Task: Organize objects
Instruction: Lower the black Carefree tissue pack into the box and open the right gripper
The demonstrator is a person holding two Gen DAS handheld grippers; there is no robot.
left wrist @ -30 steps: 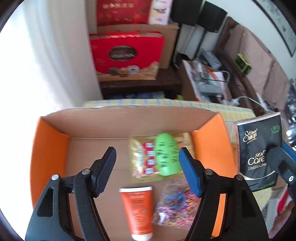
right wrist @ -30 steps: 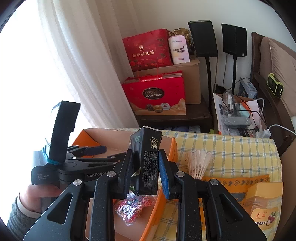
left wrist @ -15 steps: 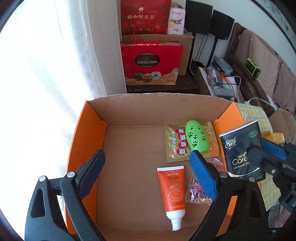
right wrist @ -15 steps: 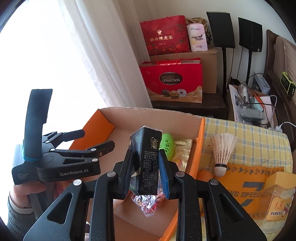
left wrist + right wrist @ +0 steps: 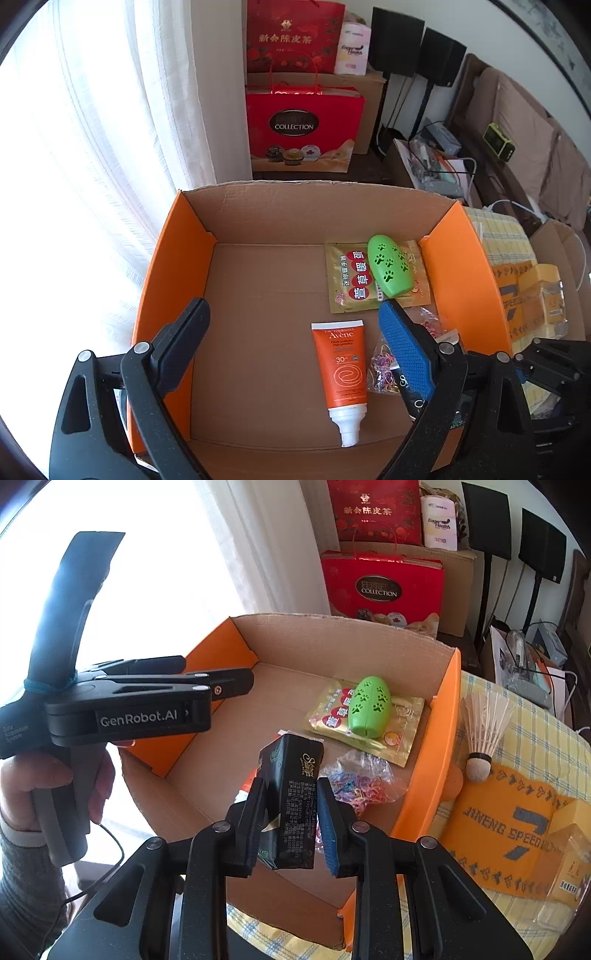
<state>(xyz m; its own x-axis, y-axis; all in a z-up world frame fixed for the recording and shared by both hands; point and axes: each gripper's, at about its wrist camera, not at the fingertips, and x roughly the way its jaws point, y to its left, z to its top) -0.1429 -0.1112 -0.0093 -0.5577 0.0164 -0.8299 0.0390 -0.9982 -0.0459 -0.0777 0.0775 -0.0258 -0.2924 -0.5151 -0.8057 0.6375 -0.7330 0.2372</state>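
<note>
right wrist view, largest first: the open cardboard box with orange side flaps (image 5: 424, 768) lies ahead of and below the right tongs (image 5: 288, 812), which are pinching a black soft pack of tissues (image 5: 291, 797) upright, its long axis standing between the two fingers, held over the box's near right part. the left tongs (image 5: 295, 339) hang over the box's near left with the jaws spread wide and nothing between them, so the right hand is the one placed to act. just ahead of the left tongs' blue-padded finger (image 5: 404, 347) lies an orange sunscreen tube with a white cap (image 5: 341, 373), cap toward the tongs. farther ahead sits a green egg-shaped case with paw prints (image 5: 369, 707) on a gold foil sachet (image 5: 399, 734). right under the tissue pack is a clear bag of coloured rubber bands (image 5: 362, 786). i judge the coming move is a short lowering to the bare floor beside that bag
</note>
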